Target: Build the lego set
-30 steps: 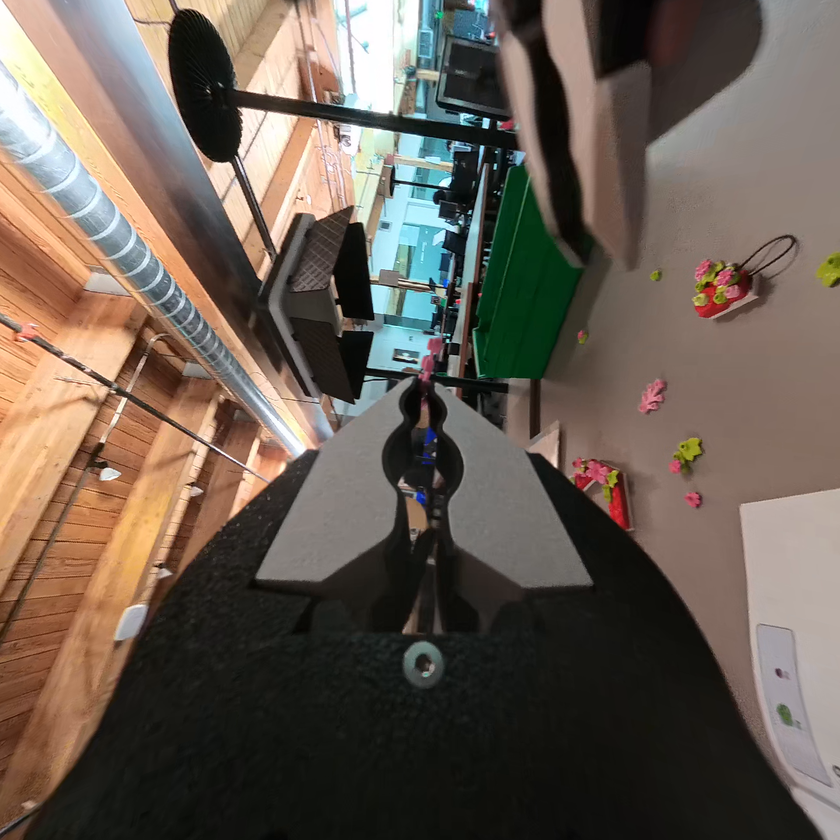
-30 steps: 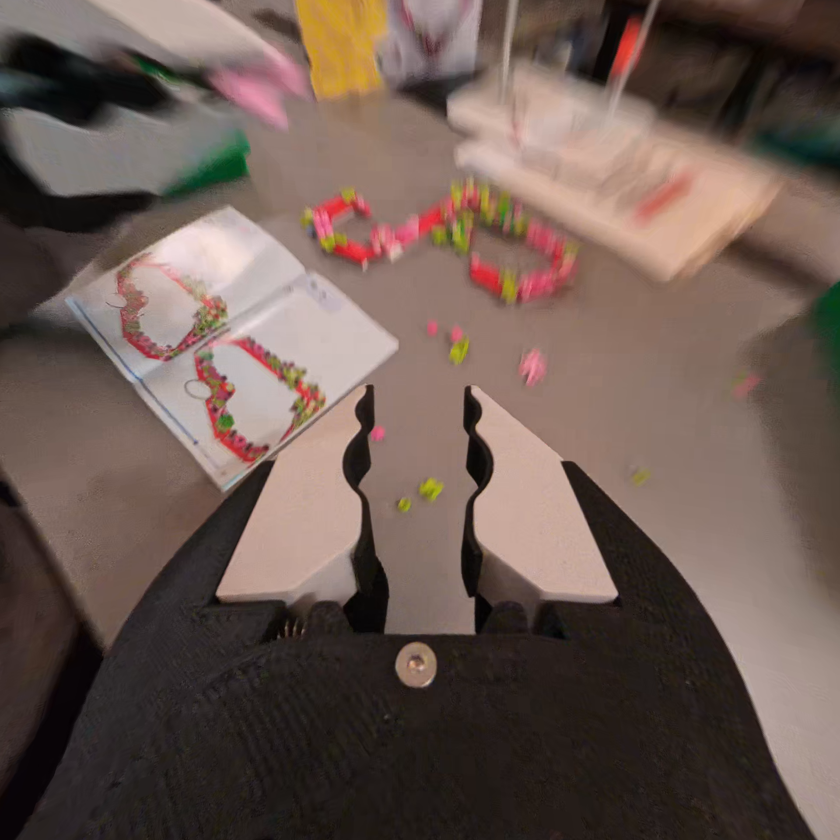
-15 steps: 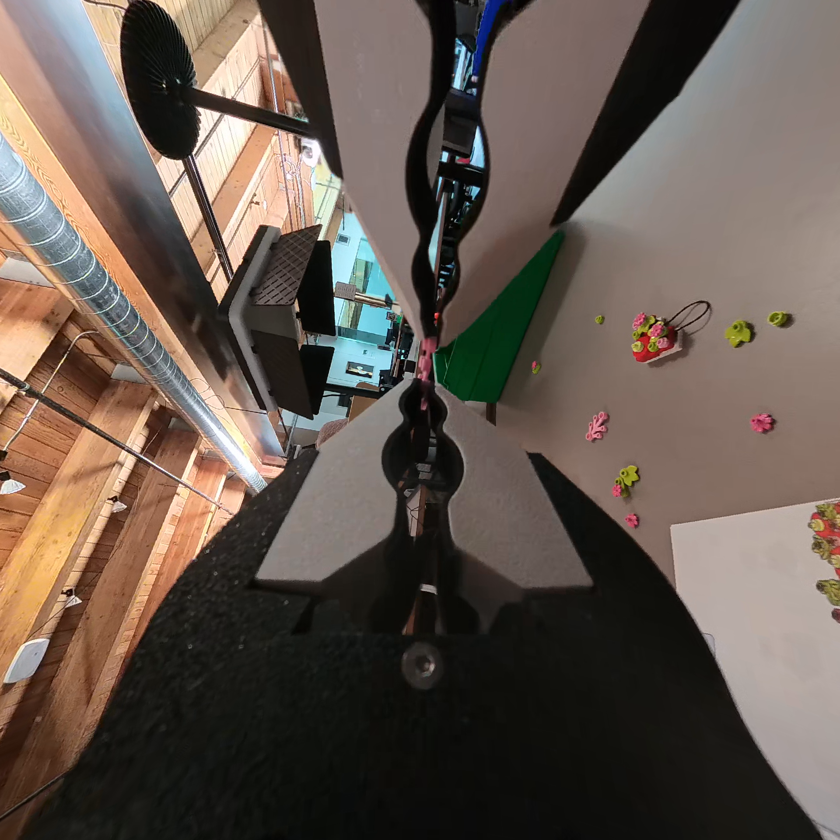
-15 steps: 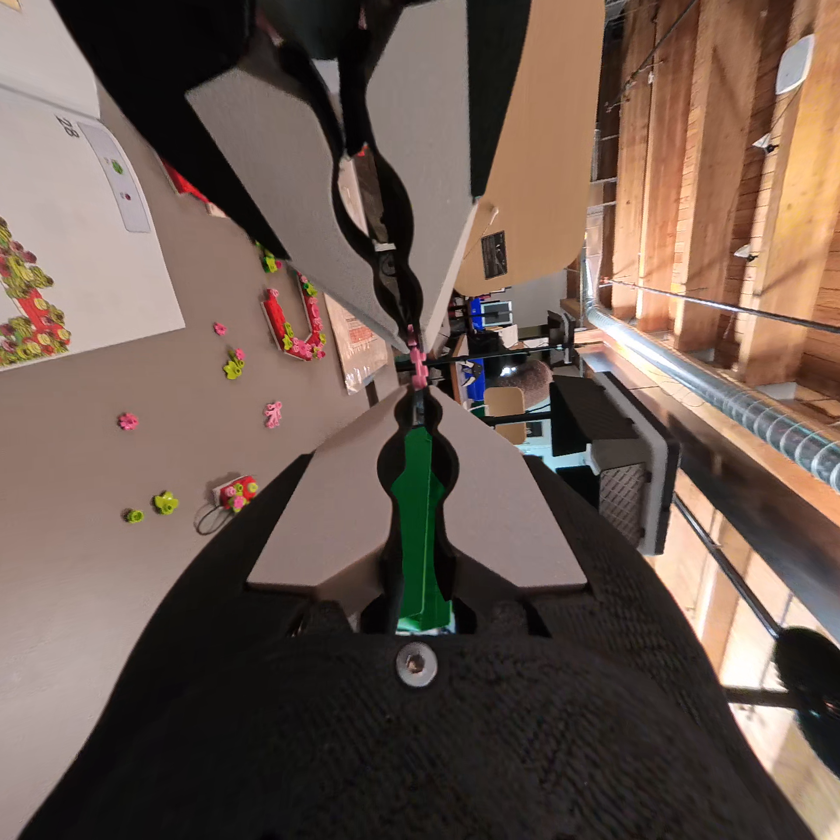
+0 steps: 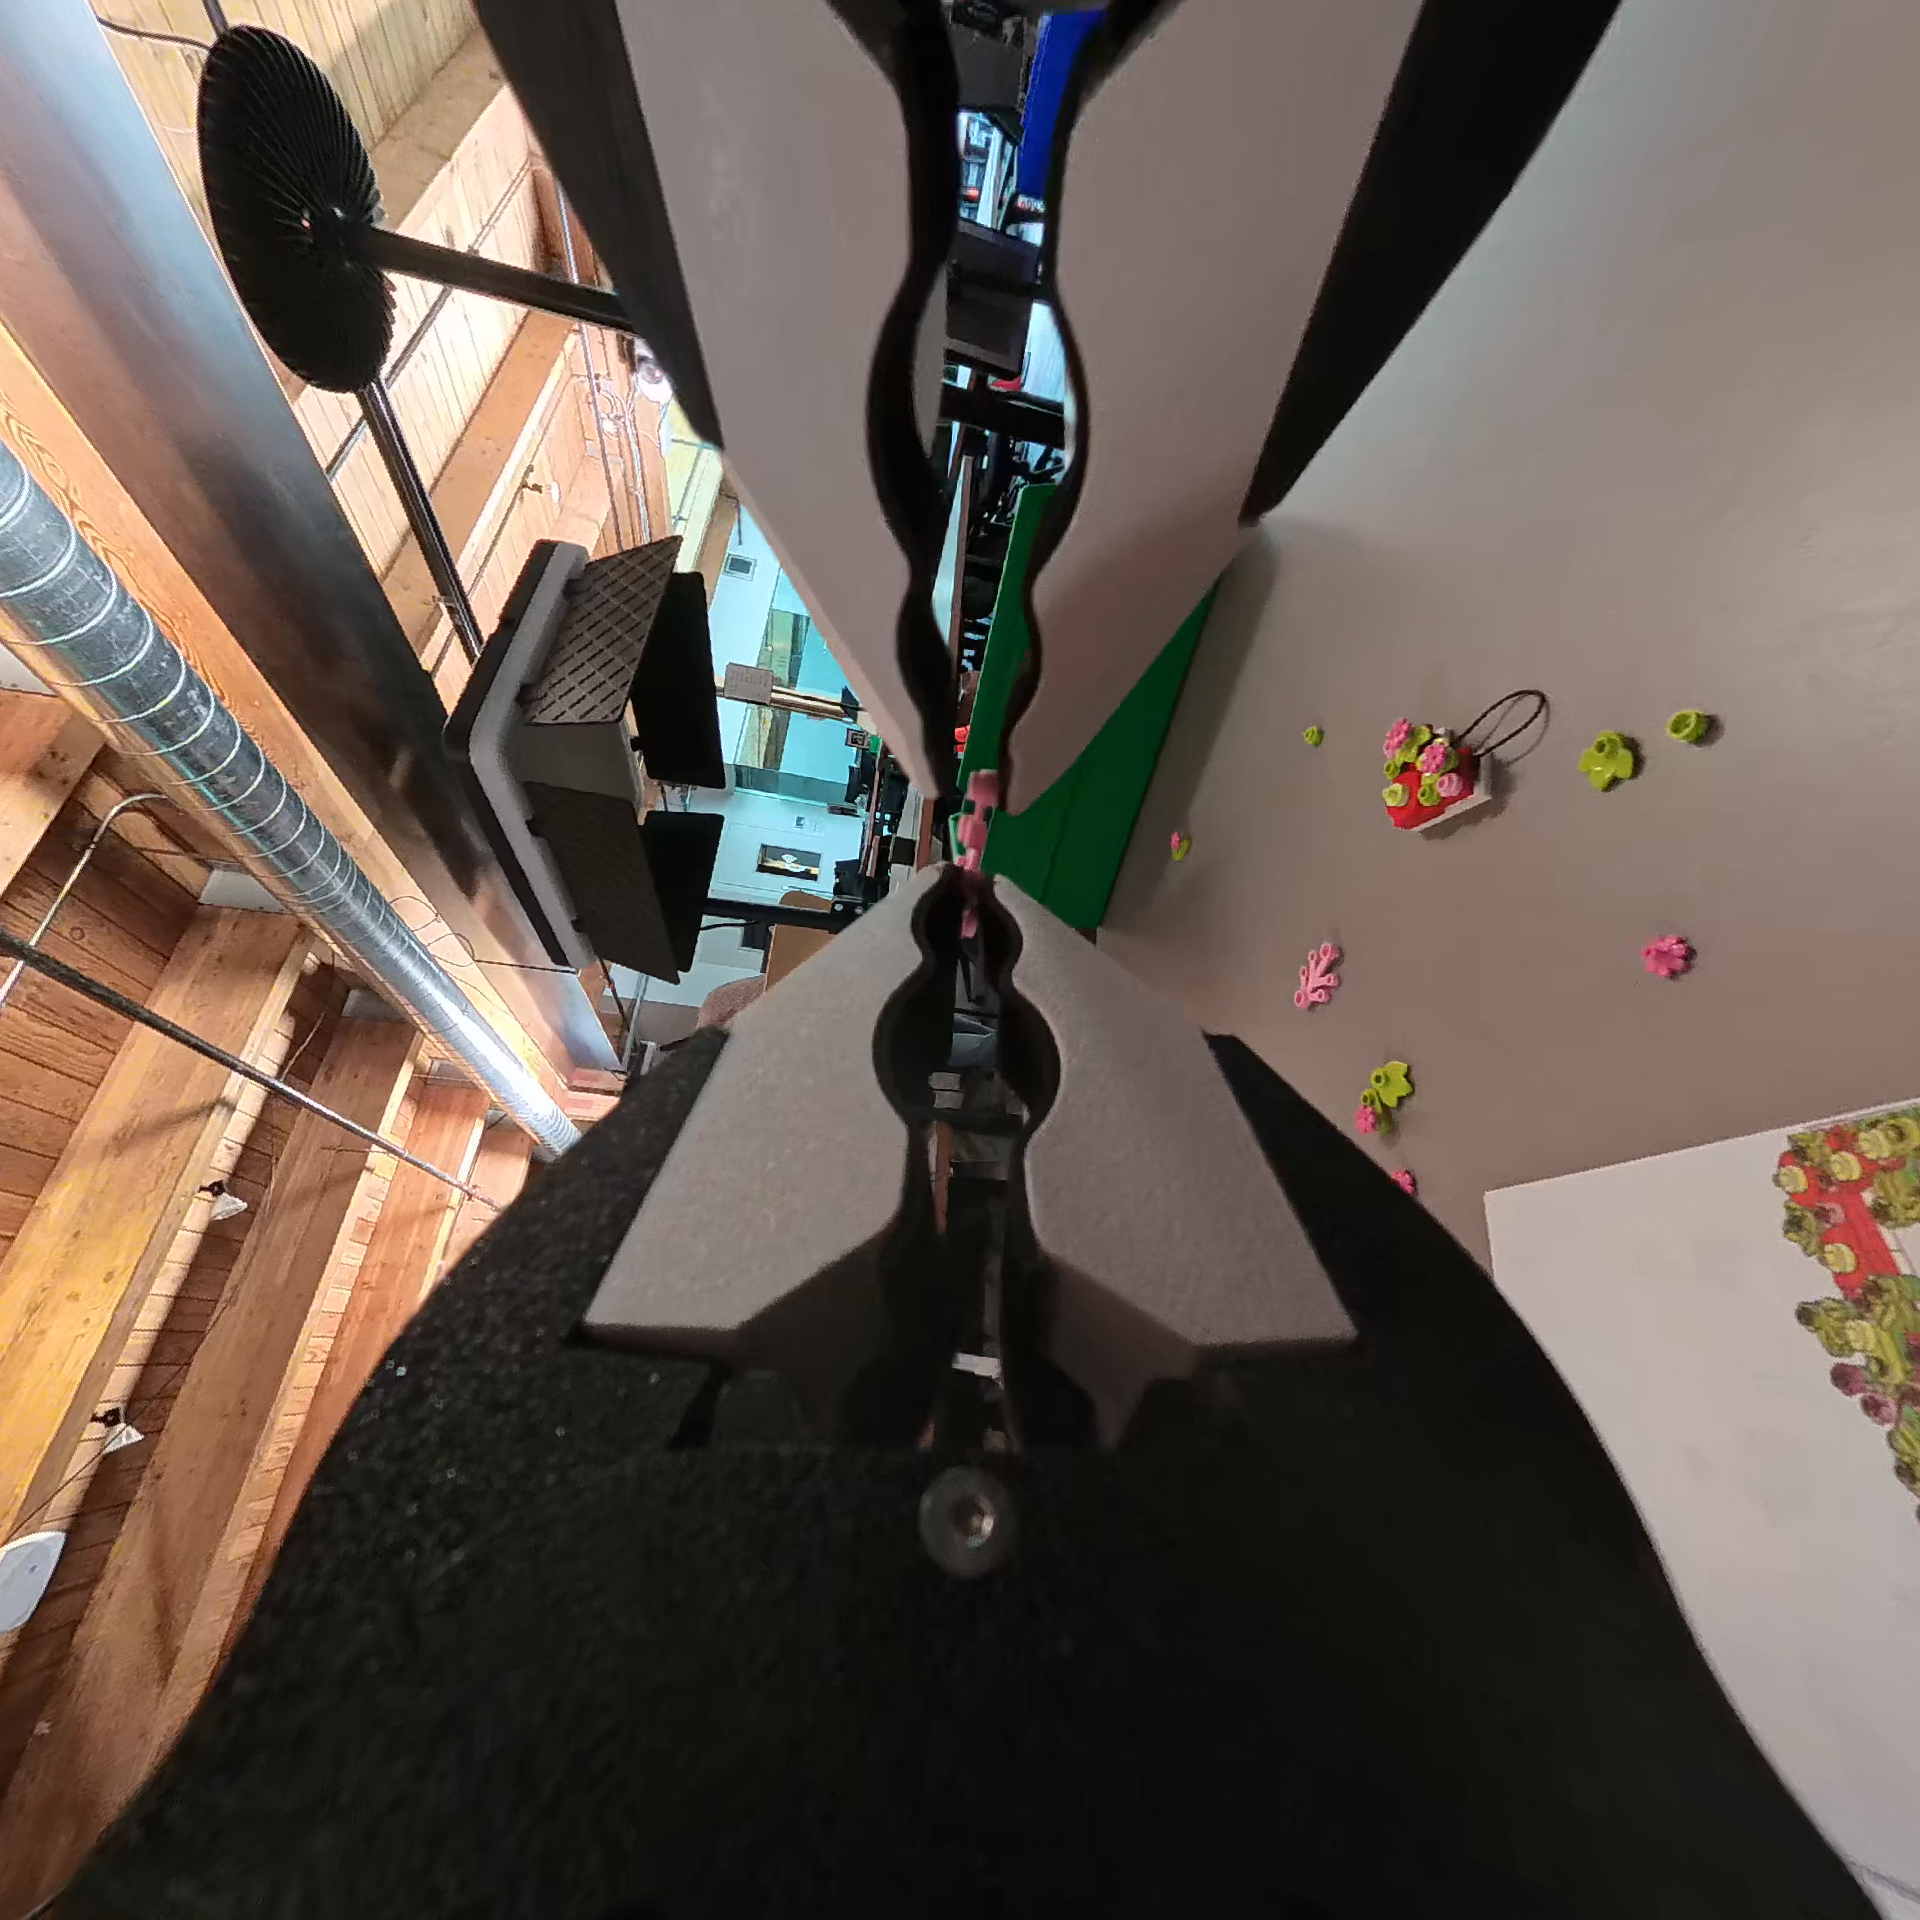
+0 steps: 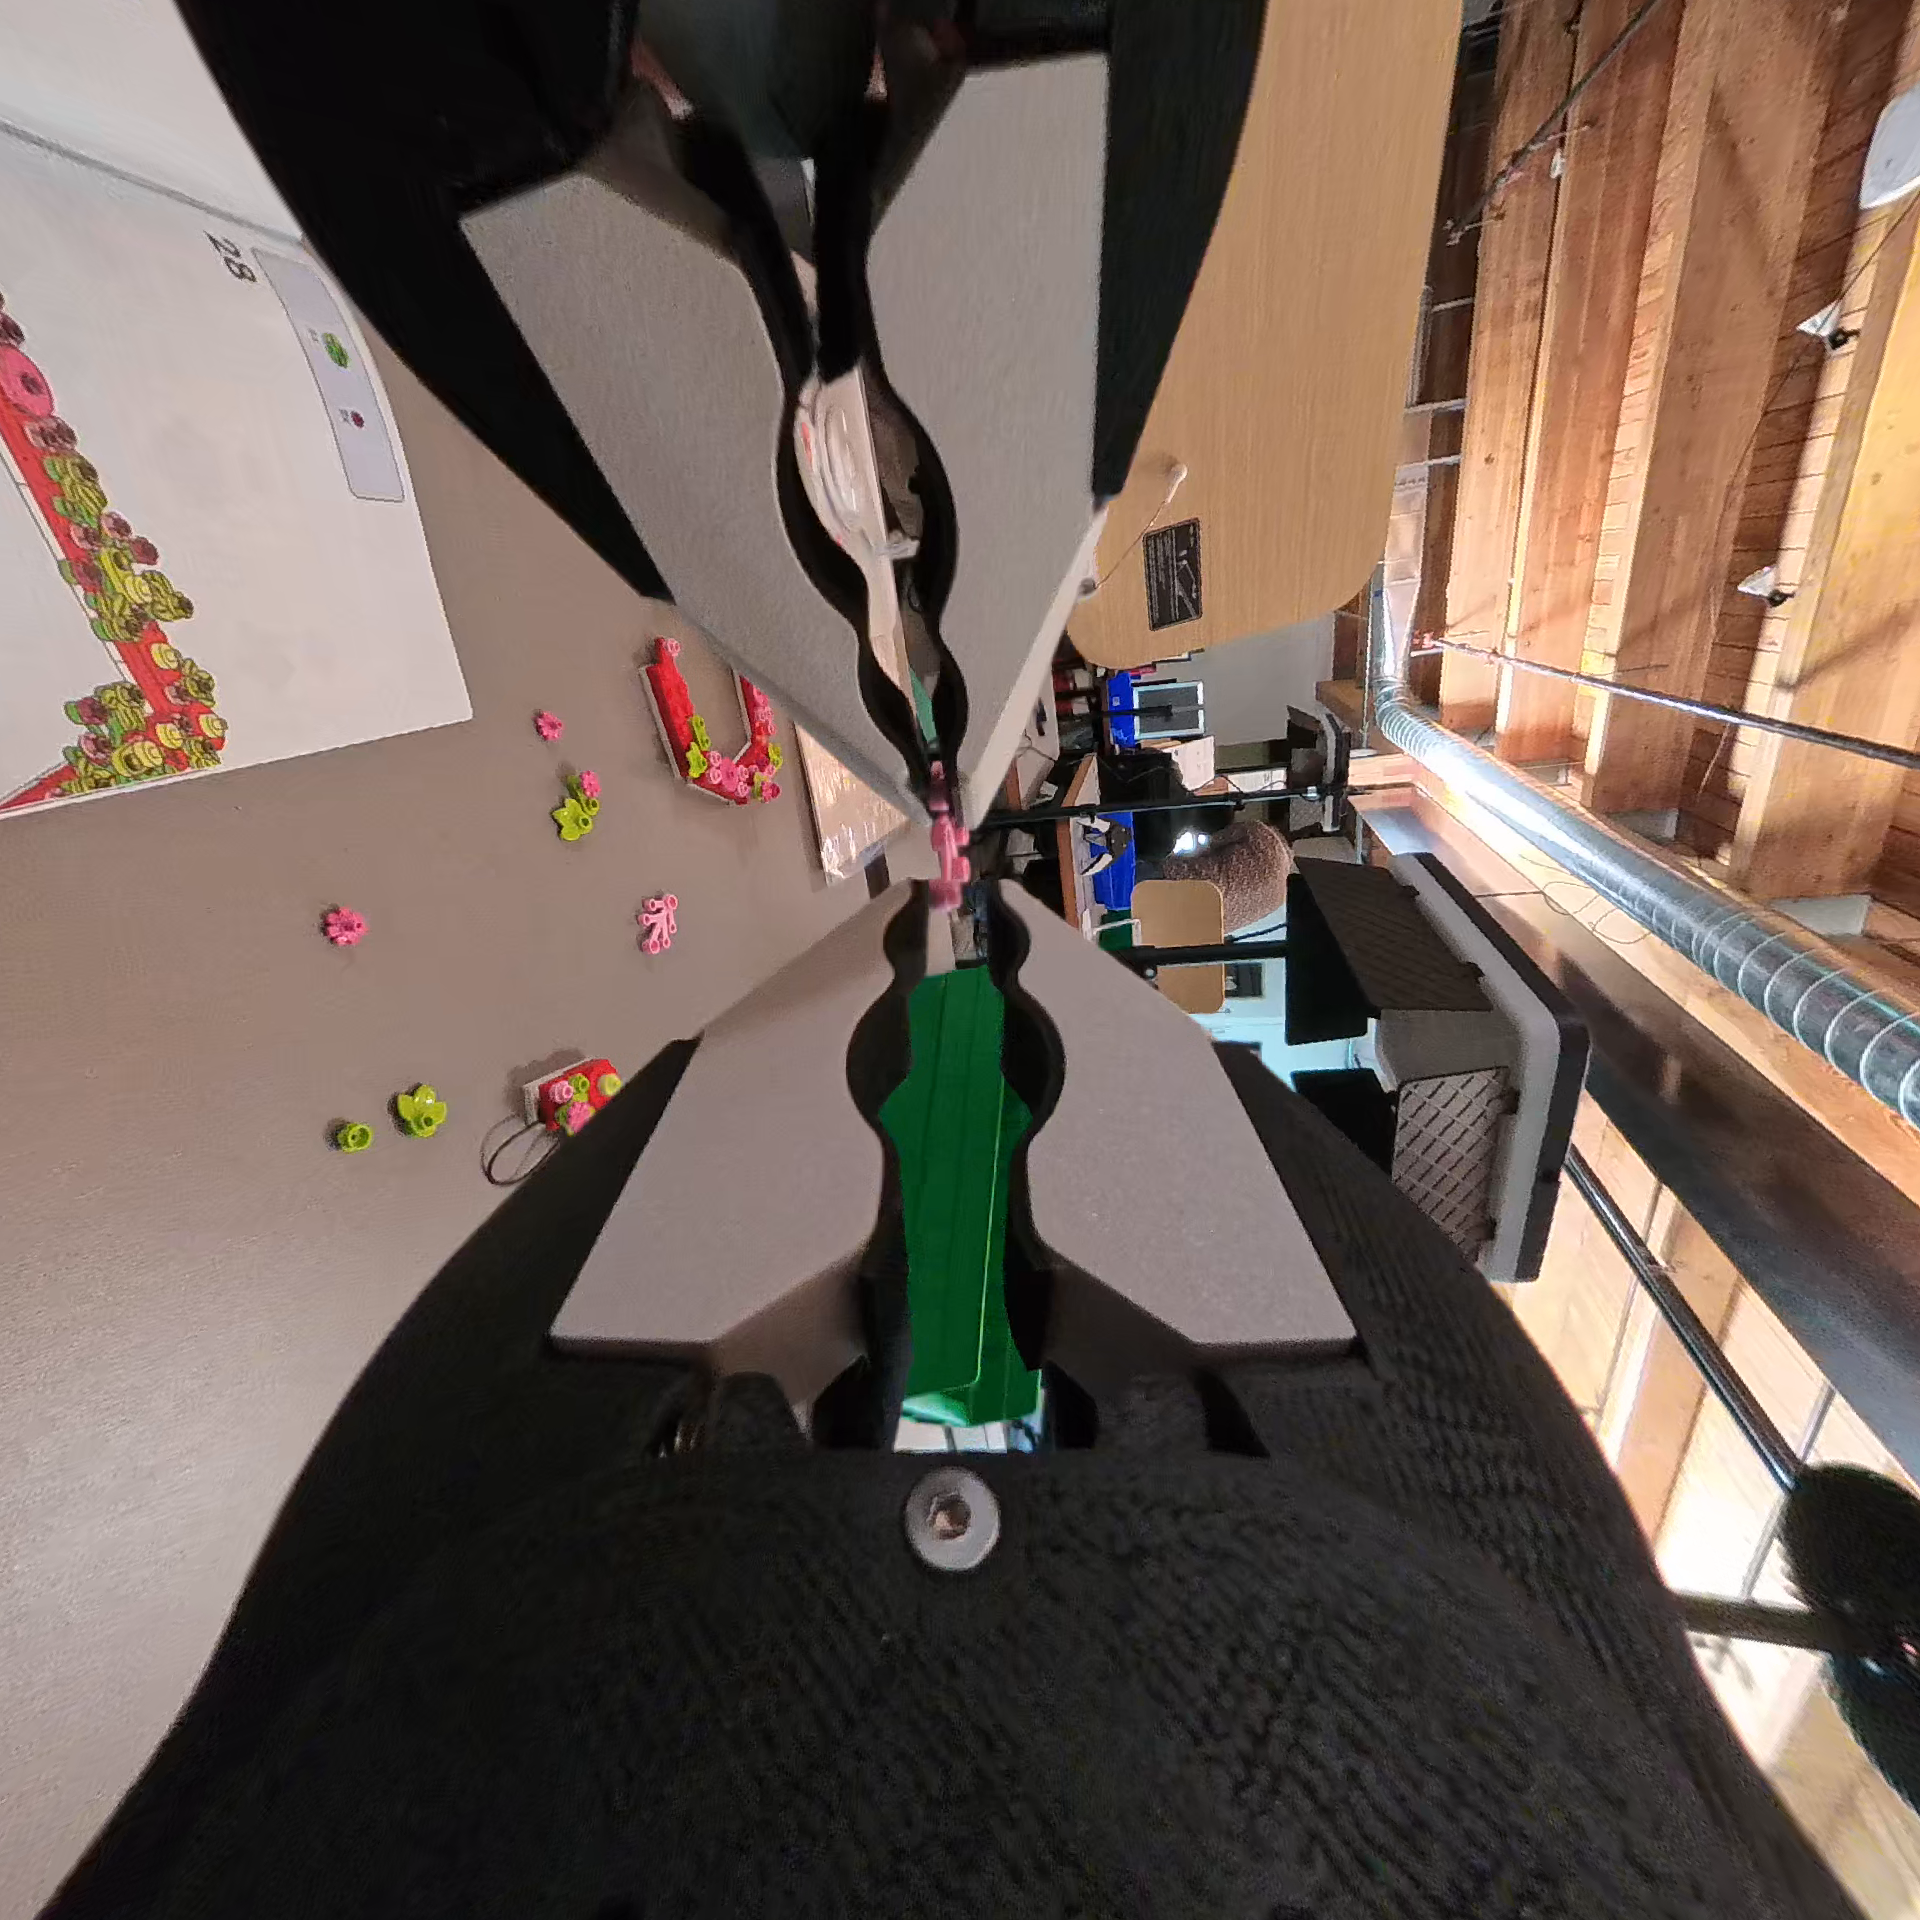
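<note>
Both grippers are raised above the grey table (image 5: 1558, 468) and meet tip to tip. A small pink lego stem piece (image 5: 975, 826) spans the two sets of tips. My left gripper (image 5: 971, 883) is shut on its near end. My right gripper (image 6: 951, 891) has its jaws nearly closed around the other end of the same piece (image 6: 948, 844). In the left wrist view the right gripper (image 5: 977, 792) comes in from the top. In the right wrist view the left gripper (image 6: 940, 795) comes in from the top.
On the table lie an open instruction booklet (image 5: 1662, 1455), a small red build with flowers and a cord loop (image 5: 1429, 779), a red U-shaped build (image 6: 717, 738), and several loose pink flowers (image 6: 343, 925) and lime pieces (image 6: 421, 1110). A green board (image 5: 1081, 800) stands at the table's far edge. My two grippers' fingertips are within a few centimetres of each other.
My right gripper swung up from over the table, closed, and met the left gripper's tips at the pink piece. The left gripper stayed shut on that piece throughout.
</note>
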### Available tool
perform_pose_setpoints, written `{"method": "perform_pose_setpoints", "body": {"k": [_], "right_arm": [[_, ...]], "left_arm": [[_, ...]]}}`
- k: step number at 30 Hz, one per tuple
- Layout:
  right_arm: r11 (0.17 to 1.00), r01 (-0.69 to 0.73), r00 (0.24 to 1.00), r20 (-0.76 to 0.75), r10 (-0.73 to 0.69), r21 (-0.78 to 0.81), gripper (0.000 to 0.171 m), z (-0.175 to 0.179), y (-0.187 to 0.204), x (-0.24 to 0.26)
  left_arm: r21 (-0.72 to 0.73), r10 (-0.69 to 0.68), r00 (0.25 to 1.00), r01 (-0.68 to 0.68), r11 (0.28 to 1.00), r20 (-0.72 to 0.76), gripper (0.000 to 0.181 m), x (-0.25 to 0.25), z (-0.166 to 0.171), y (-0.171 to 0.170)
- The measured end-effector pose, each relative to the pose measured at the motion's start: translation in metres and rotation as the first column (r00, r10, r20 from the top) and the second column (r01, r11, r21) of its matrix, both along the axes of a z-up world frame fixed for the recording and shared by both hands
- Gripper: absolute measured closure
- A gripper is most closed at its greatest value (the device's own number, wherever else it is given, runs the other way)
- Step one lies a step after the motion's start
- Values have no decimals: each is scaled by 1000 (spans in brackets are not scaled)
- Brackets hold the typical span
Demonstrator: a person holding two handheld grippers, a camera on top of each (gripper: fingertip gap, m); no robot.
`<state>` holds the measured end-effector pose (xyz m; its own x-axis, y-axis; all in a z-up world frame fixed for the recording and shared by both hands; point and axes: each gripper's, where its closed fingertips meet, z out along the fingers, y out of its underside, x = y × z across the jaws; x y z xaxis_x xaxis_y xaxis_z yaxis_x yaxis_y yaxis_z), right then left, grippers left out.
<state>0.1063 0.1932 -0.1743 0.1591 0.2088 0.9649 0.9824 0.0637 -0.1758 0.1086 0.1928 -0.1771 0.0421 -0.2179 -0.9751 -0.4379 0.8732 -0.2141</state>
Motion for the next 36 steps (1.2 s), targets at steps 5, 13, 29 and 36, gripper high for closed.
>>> {"method": "perform_pose_setpoints", "body": {"k": [5,13,29,36], "right_arm": [[1000,19,999,33,-20,17,168,0,0,2],[1000,9,999,37,-9,-5,168,-1,-3,-1],[1000,-2,998,58,2,3,168,-6,-7,-6],[913,-30,877,-449,-171,-407,156,-56,-7,31]], "left_arm": [[-71,-57,996,62,996,70,180,1,5,-5],[-56,-25,996,30,998,86,146,5,4,-3],[133,97,991,-109,985,89,181,9,-3,8],[214,60,995,-75,974,77,181,14,-31,15]]}}
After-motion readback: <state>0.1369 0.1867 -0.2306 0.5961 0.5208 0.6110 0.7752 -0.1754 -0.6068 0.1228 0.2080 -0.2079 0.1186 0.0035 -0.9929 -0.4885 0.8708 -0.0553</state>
